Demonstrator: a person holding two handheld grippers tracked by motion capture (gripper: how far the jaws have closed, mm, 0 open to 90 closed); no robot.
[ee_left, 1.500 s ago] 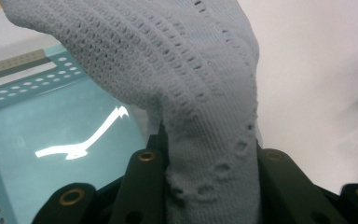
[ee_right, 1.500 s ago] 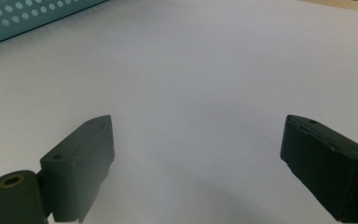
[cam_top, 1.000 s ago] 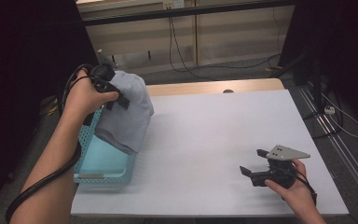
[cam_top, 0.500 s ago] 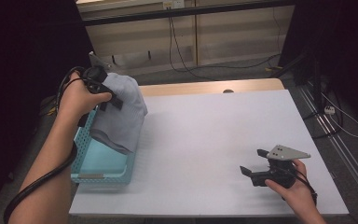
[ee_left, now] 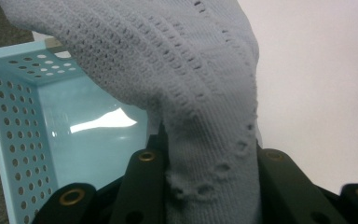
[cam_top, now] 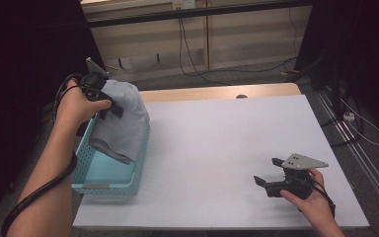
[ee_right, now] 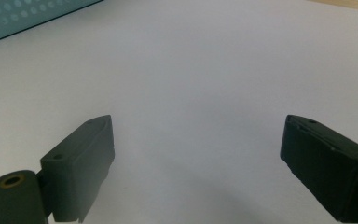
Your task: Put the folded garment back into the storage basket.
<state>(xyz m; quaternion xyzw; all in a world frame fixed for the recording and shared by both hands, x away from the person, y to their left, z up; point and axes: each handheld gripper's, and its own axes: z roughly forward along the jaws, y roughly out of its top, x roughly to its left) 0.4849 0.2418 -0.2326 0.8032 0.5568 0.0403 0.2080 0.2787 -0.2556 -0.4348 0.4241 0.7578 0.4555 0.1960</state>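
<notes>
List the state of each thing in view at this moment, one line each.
Grey knitted cloth: held up, hanging over the basket.
Turquoise perforated plastic basket: upright on the table, nothing visible on its floor.
Left gripper: shut on the cloth.
Right gripper: open, holding nothing, over the white table.

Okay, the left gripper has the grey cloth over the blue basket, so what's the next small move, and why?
Probably lower the left gripper a little before letting go. Its jaws are clamped on the grey cloth, which hangs partly over the blue basket rim.
</notes>
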